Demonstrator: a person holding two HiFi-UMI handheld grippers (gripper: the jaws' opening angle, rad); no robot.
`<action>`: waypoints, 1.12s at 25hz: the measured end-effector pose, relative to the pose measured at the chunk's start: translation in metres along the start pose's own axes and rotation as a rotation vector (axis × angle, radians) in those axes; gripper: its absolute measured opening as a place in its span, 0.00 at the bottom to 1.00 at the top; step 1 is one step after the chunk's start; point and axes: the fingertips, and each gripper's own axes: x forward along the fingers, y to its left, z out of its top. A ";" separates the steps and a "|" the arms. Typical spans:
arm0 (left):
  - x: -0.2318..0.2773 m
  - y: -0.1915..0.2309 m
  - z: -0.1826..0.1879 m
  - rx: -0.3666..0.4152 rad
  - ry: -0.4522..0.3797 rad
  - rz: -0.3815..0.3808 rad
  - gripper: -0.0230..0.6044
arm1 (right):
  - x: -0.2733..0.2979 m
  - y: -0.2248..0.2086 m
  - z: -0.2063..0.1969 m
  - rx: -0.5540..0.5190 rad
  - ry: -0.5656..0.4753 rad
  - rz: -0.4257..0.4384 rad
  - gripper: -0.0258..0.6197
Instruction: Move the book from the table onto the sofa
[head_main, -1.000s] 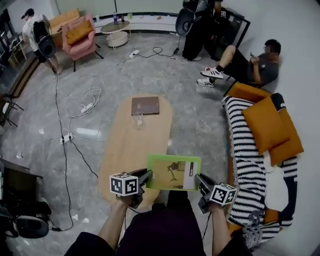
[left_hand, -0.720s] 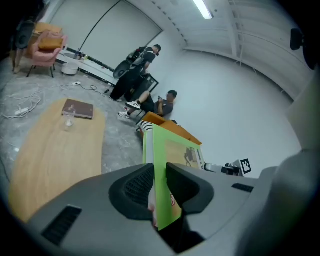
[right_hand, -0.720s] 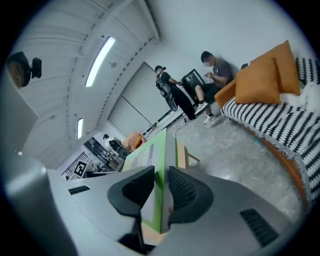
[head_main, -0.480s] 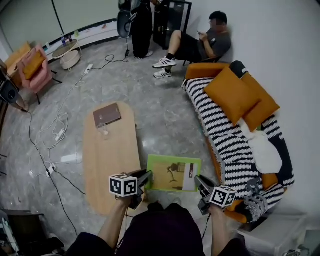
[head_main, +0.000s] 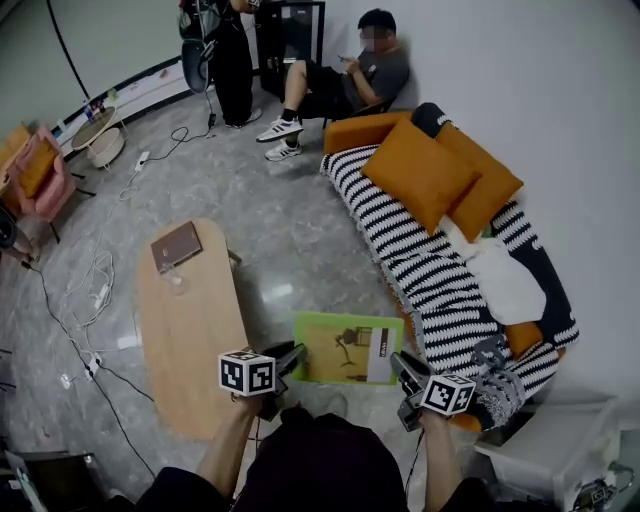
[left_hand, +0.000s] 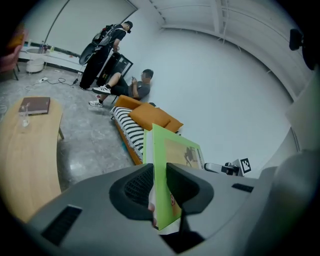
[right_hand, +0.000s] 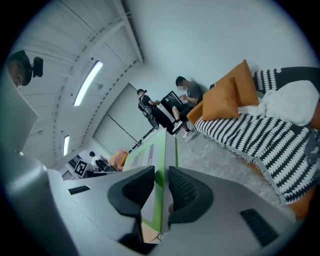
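A thin green-covered book (head_main: 346, 347) hangs flat in the air in front of me, above the grey floor between the wooden table (head_main: 190, 330) and the striped sofa (head_main: 440, 275). My left gripper (head_main: 291, 358) is shut on the book's left edge (left_hand: 162, 192). My right gripper (head_main: 403, 366) is shut on its right edge (right_hand: 160, 192). In both gripper views the book's edge sits squeezed between the dark pads. The sofa, with a black-and-white striped cover and orange cushions (head_main: 440, 175), lies to the right of the book.
A brown notebook (head_main: 176, 246) and a small glass (head_main: 176, 283) stay on the table's far end. A seated person (head_main: 350, 80) and a standing person (head_main: 225, 50) are beyond the sofa. Cables (head_main: 90, 300) trail on the floor at left. A white cushion (head_main: 505, 285) rests on the sofa.
The view has swung to the right with both grippers and the book: the table slid left, and the sofa came toward the middle. The grip on the book looks unchanged.
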 end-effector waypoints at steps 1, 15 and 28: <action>0.007 -0.007 -0.002 0.004 0.007 -0.005 0.19 | -0.008 -0.007 0.003 0.004 -0.007 -0.004 0.20; 0.087 -0.083 -0.019 0.114 0.158 -0.114 0.18 | -0.100 -0.070 0.012 0.086 -0.184 -0.110 0.20; 0.135 -0.105 0.010 0.272 0.319 -0.259 0.18 | -0.124 -0.082 0.010 0.198 -0.372 -0.255 0.20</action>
